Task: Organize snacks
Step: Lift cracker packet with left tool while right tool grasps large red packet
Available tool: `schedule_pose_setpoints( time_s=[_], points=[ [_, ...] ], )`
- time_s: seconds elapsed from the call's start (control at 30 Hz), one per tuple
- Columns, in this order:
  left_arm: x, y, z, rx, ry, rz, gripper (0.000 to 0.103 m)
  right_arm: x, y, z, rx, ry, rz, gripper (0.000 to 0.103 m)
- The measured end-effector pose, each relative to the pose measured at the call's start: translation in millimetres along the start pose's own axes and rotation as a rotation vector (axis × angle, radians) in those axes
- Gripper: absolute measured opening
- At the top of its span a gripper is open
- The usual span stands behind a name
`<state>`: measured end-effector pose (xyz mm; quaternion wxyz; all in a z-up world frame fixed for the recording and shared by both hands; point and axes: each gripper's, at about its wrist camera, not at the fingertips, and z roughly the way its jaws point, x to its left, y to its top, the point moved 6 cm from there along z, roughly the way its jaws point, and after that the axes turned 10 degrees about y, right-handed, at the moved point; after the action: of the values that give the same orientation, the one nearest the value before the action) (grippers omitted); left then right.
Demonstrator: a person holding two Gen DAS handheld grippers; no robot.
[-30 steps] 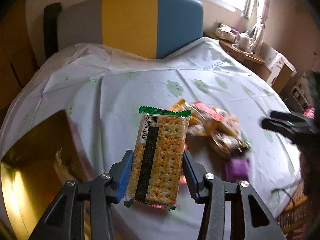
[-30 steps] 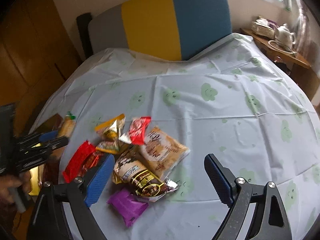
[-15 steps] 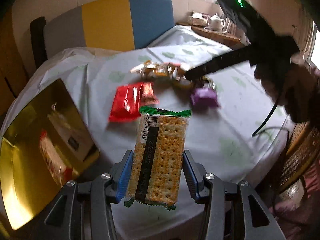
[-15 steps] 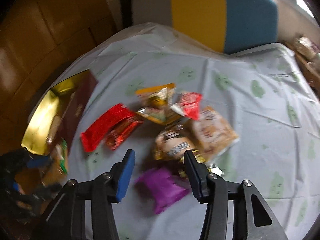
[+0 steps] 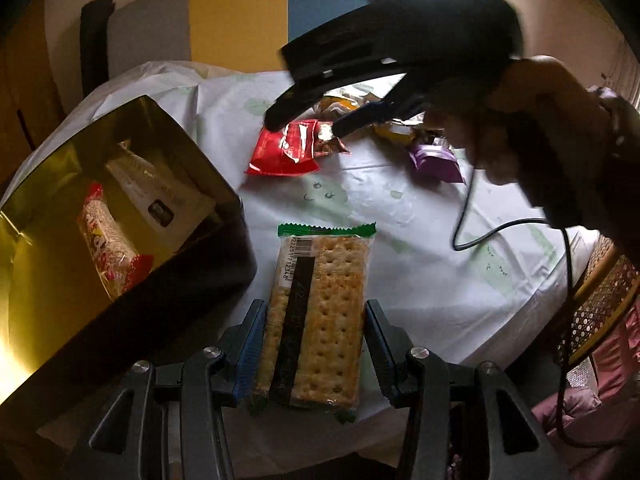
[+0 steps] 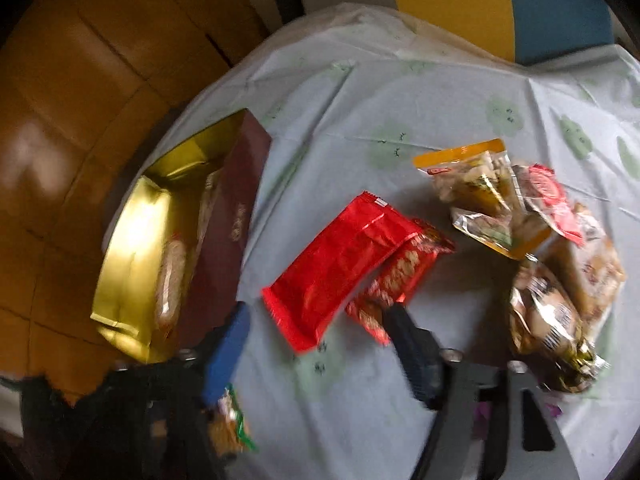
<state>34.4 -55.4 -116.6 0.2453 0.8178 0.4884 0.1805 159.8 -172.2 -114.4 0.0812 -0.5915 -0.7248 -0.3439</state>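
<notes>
On the table (image 5: 420, 280), at nine o'clock in the left wrist view, a gold-lined box (image 5: 132, 216) is now seen at close range with two packets already lying inside; a second ago only its edge was shown. At six o'clock a cracker pack (image 5: 320, 312) is kept clamped between the left gripper (image 5: 316, 344) pads, just beside the box wall and not yet over the opening, so its drop-off is judged to be near. At twelve o'clock the right gripper (image 6: 320, 344) is held above a red packet (image 6: 340, 268), nothing being pressed between its jaws, which have just been reopening after a brief narrowing. That packet is judged the likely next pick, with the pile (image 6: 552, 264) at three o'clock left unsorted.
</notes>
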Motion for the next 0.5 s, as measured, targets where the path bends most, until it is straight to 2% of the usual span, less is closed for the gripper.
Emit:
schedule_pose_setpoints(
  time_s=[0.13, 0.23, 0.4, 0.43, 0.47, 0.5],
  points=[
    [1, 0, 0, -0.008, -0.014, -0.014, 0.049, -4, 13, 17, -0.003, -0.031, 0.046, 0.078],
    [2, -1, 0, -0.013, -0.022, -0.025, 0.049, -2, 27, 25, -0.013, -0.058, 0.072, 0.089],
    [3, -3, -1, -0.02, -0.026, -0.03, 0.049, 6, 44, 46, 0.005, -0.15, 0.046, 0.09],
    [3, -4, -1, -0.02, -0.025, -0.03, 0.049, 10, 44, 54, 0.039, -0.176, 0.007, 0.085],
    [3, -4, -1, -0.021, -0.024, -0.029, 0.049, 12, 41, 59, 0.073, -0.209, -0.027, 0.065],
    [3, -4, -1, -0.023, -0.026, -0.03, 0.049, 14, 38, 63, 0.095, -0.25, -0.074, 0.053]
  ],
)
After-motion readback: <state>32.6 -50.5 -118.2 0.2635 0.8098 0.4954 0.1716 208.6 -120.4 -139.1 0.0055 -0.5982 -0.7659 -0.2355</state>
